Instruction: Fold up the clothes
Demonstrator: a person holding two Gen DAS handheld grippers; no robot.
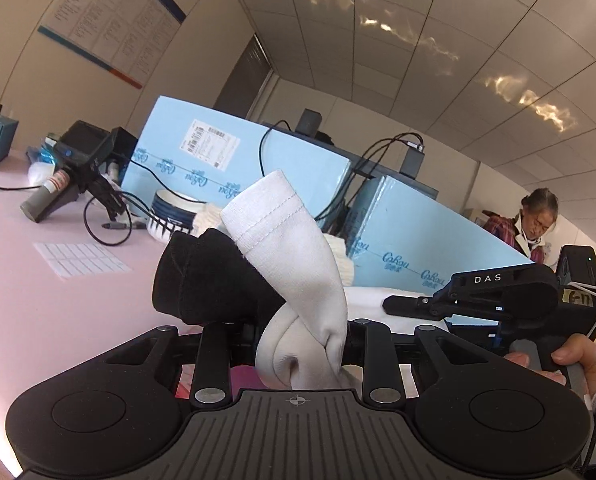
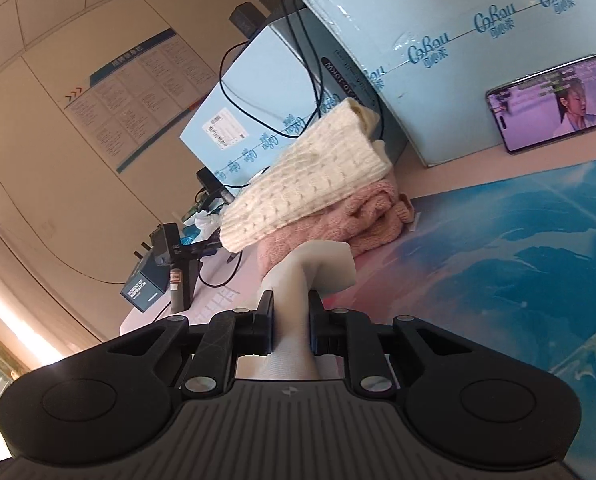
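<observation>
- A white garment (image 1: 298, 280) with a stitched hem is seen bunched and twisted, its hemmed end standing up toward 12 o'clock in the left wrist view; a black garment (image 1: 205, 280) is pressed against it at 9 o'clock.
- The left gripper (image 1: 298, 336) is clamped on the white garment, the cloth being gathered into a knot-like fold between the jaws.
- In the right wrist view, a strip of the same pale cloth (image 2: 293, 320) is pinched by the right gripper (image 2: 291, 320), its loose end flared above the fingertips.
- The right gripper's handle is held by a hand (image 1: 570, 360) at 4 o'clock in the left wrist view.
- Beyond the right gripper, at 12 o'clock, a folded cream knit sweater (image 2: 310, 176) is stacked on a folded pink knit sweater (image 2: 338, 224).
- The stack is set on a pale pink tabletop (image 1: 37, 280), beside a blue patterned mat (image 2: 518, 260) at 3 o'clock.
- Light blue cartons (image 1: 237, 164) are stood along the far edge, with black cables draped over them; a phone (image 2: 550, 102) with a lit screen is leaned against one.
- A spare gripper (image 1: 73, 172), a striped bowl (image 1: 175, 210) and a sheet of labels (image 1: 81, 264) are laid on the table at 10 o'clock.
- A printed notice board (image 1: 109, 20) is fixed to the beige wall; a person (image 1: 534, 224) is visible behind the cartons.
</observation>
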